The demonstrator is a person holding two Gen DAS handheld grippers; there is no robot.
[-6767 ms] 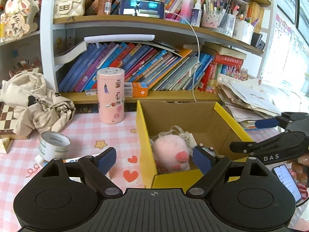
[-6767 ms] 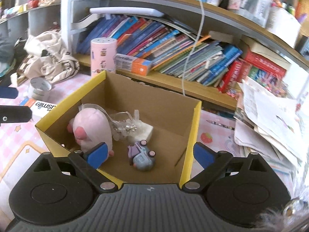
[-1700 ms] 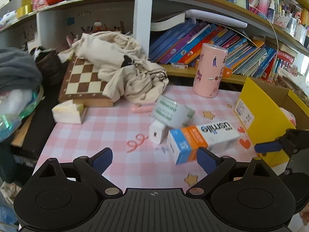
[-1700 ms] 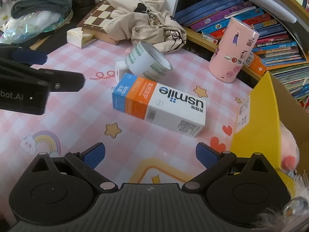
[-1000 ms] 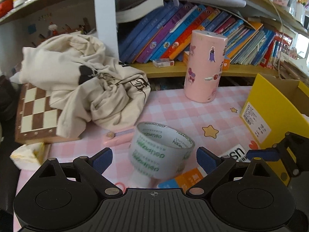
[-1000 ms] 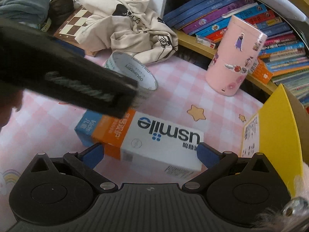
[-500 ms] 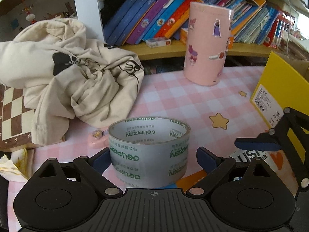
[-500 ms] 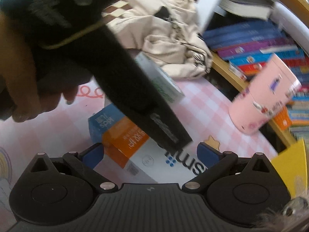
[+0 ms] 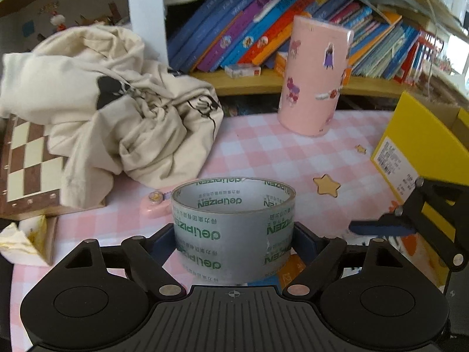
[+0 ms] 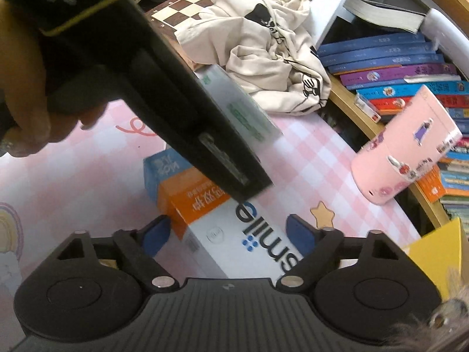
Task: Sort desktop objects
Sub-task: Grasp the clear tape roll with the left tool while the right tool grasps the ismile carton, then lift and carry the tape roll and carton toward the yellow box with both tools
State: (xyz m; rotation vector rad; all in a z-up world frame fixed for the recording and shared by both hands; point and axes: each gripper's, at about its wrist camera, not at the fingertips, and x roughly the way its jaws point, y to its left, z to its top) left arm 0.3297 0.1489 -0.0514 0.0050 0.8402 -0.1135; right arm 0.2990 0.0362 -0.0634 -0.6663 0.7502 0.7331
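A: What do we see along the left gripper (image 9: 233,242)?

B: We see its two blue pads pressed against the sides of the roll of clear tape (image 9: 233,220), one pad on each flank. The roll stands upright between them, green lettering round its wall, so we read the gripper as clamped on it.

A: And beyond the roll?

B: Just behind it, to the left, a small pink eraser-like piece (image 9: 154,205) lies on the pink checked table (image 9: 263,143). Further ahead and left we see a crumpled cream cloth bag (image 9: 123,111) draped over a chessboard (image 9: 26,158). Ahead and right stands a pink cylinder (image 9: 315,77) with stickers, in front of the bookshelf (image 9: 293,86). At far right is the yellow cardboard box (image 9: 410,135), and the right gripper's dark fingers reach in beside it.

A: Now the right wrist view?

B: The right gripper (image 10: 228,233) has its blue pads spread wide with nothing gripped. Between and just ahead of them lies the toothpaste box (image 10: 222,223), white, orange and blue. Above it the left gripper's black body crosses the frame diagonally, held by a hand (image 10: 29,94) at upper left, with the tape's edge showing behind it. The pink cylinder is ahead to the right.
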